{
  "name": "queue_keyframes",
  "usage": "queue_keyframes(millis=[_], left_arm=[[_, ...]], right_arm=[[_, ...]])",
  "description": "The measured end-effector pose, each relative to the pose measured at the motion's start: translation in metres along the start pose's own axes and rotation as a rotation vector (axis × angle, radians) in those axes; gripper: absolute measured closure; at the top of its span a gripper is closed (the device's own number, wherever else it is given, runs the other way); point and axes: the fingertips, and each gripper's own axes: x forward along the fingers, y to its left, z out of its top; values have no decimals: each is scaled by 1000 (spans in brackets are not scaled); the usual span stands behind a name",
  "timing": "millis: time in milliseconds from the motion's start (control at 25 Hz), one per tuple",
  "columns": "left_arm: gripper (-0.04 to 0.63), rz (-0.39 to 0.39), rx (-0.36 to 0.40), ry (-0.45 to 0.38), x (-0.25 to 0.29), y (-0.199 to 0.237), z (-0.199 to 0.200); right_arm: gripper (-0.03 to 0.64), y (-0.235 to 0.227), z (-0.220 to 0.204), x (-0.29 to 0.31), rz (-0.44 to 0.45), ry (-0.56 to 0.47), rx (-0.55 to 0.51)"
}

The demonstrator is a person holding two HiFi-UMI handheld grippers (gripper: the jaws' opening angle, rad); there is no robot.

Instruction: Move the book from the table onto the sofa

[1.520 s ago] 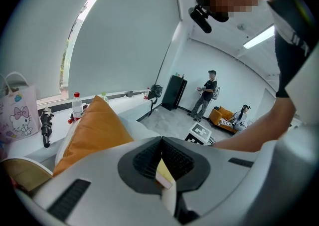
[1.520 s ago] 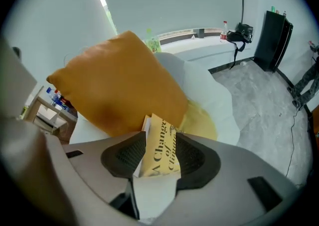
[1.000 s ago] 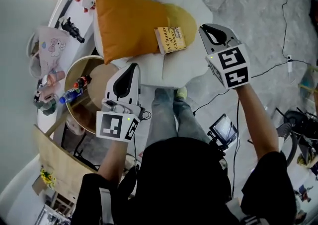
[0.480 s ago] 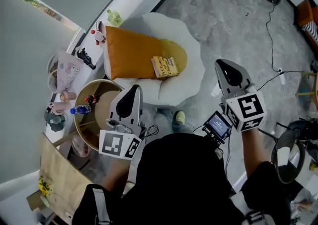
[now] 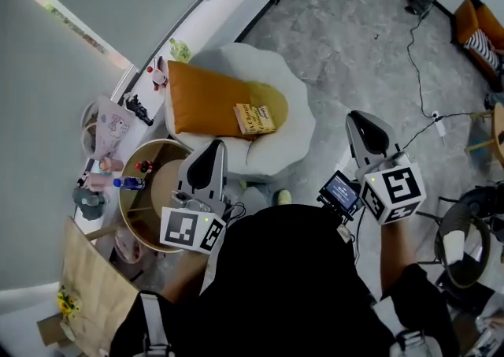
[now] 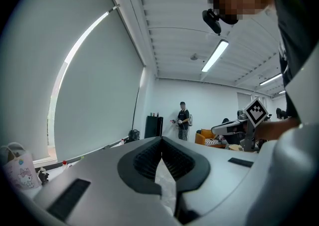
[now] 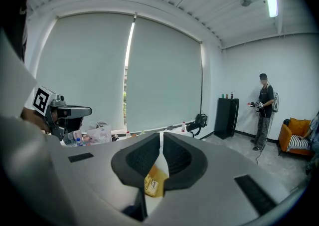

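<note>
Yellow first: find the thin yellow paperback book (image 5: 255, 119) lying flat on the lower right part of the large orange cushion (image 5: 206, 97), which leans in the rounded white sofa chair (image 5: 298, 123). No longer on the round wooden side table (image 5: 128, 190), so judge the transfer as done, or very nearly so.

Read the grey left gripper (image 5: 213, 149) as closed and empty. In the left gripper view (image 6: 161, 142), note ribbed pads together at the tip, with only pale floor in the slit beneath. Read the grey right gripper (image 5: 361, 117) the same way: jaws drawn together, nothing clamped. In the right gripper view (image 7: 161, 137), spot the book (image 7: 155, 182) through the narrow slot below the tip, far off and not held.

As for the relation that matters: place the book ahead of both grippers and between their lines, well apart from each. In the head view, put it nearer the left tip, yet more squarely along the right gripper's pointing line. Take its long axis as running roughly across the head view. Should any tidying be wanted, expect a reach forward and downward toward the cushion.
</note>
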Motion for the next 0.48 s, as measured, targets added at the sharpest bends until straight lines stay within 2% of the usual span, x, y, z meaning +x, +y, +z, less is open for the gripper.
queue_keyframes(millis=[200,480], left_arm=[[589,-13,21,-21,-4,-14,8],[589,-17,0,-30,-10,-13,18]], right_arm=[[598,-3,7,-16,-13,-43,-3],[598,5,21,-21,4,-73,18]])
